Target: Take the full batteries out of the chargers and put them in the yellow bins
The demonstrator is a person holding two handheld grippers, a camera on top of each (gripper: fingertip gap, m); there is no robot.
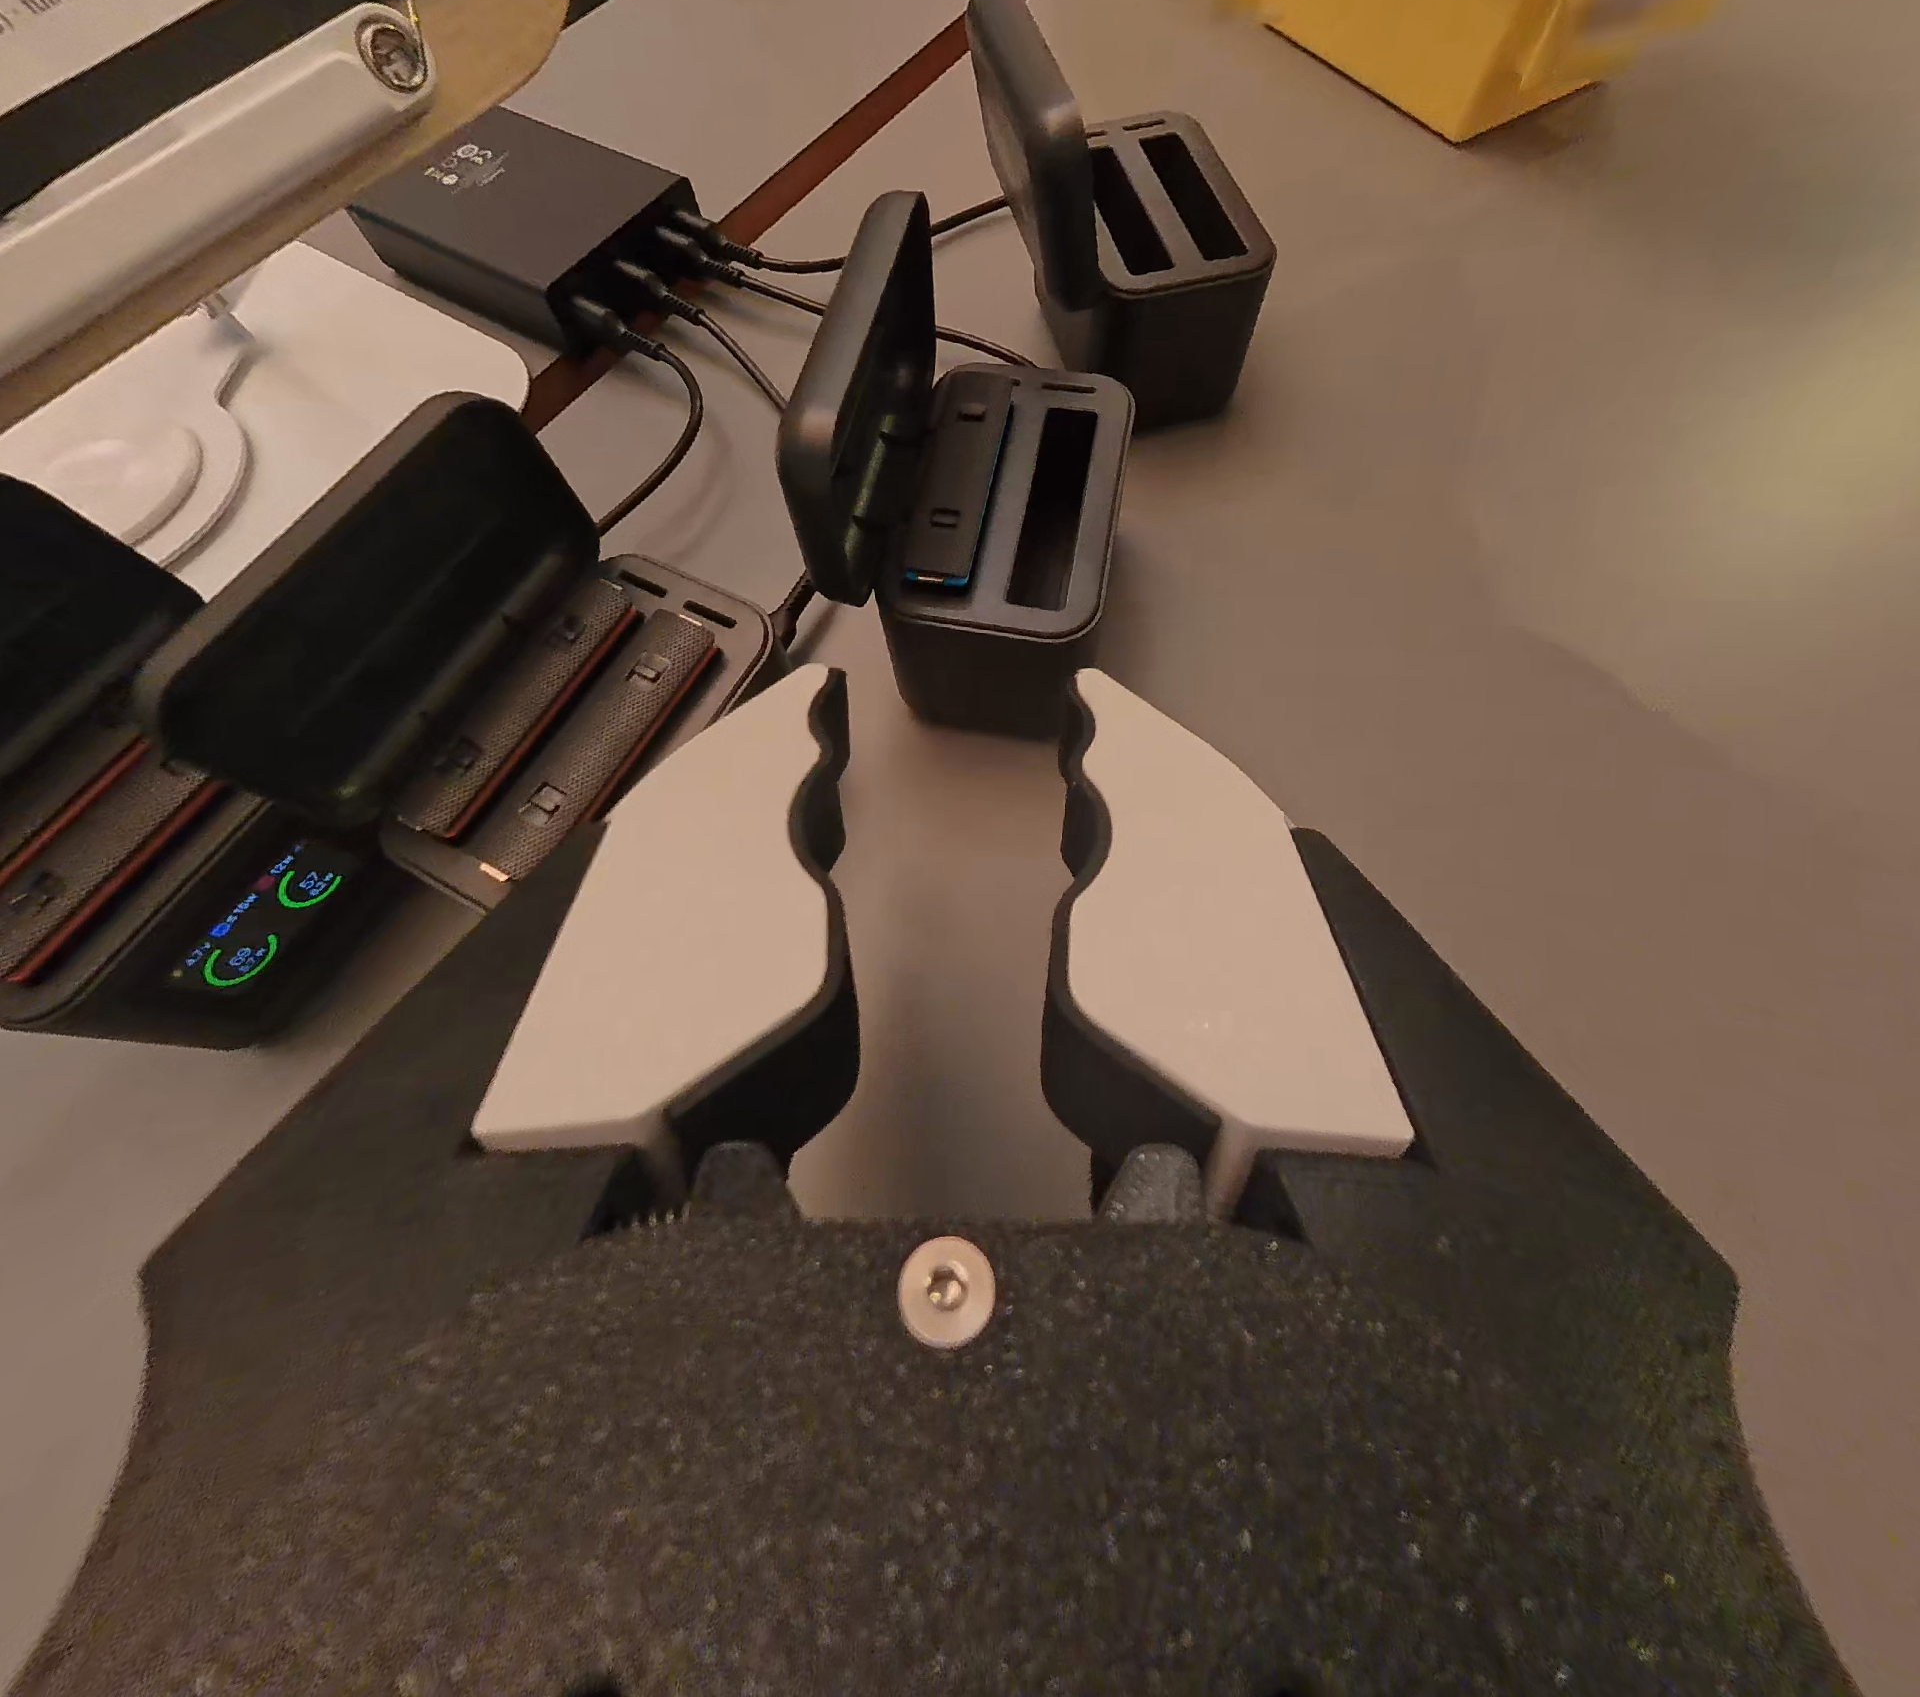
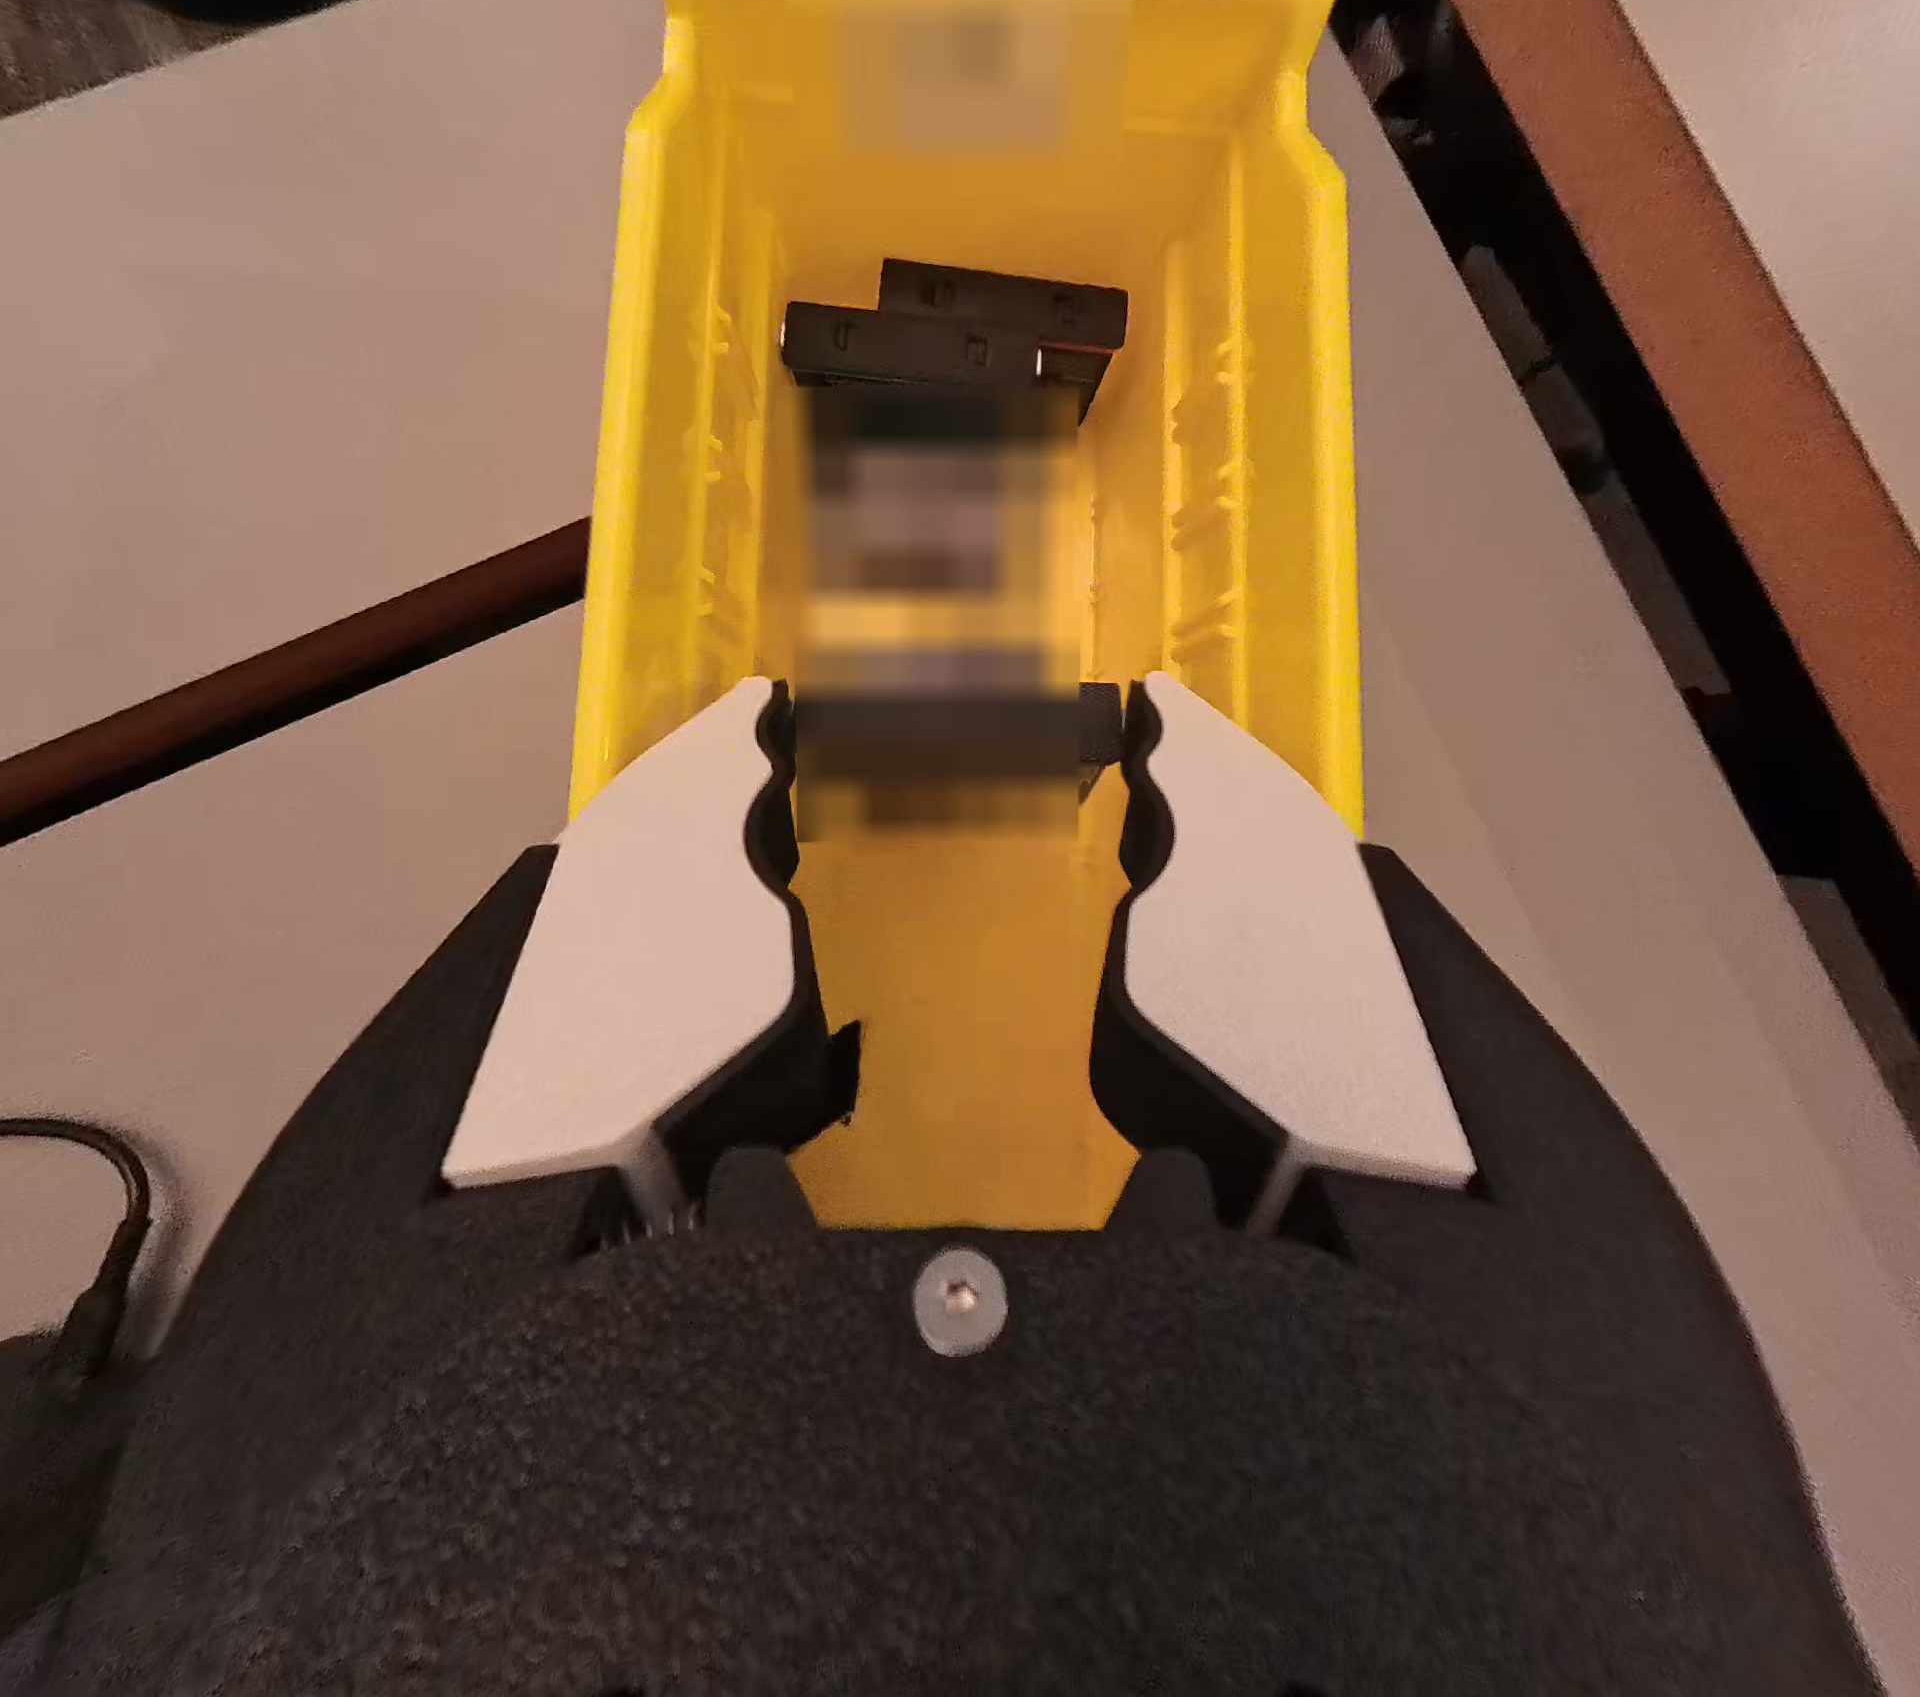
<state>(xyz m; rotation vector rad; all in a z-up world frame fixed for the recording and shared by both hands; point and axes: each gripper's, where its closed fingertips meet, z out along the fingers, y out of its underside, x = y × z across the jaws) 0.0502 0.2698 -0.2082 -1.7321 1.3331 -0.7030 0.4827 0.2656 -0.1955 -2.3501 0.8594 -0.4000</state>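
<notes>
- Right gripper hangs over the yellow bin, fingers pinching a battery; release comes next.
- Left gripper, fingers spread, faces a charger holding one battery.

Bare desk lies right of the open chargers; their raised lids and cables crowd the left. The yellow bin's walls hem the right tongs, with batteries piled at its far end.
</notes>
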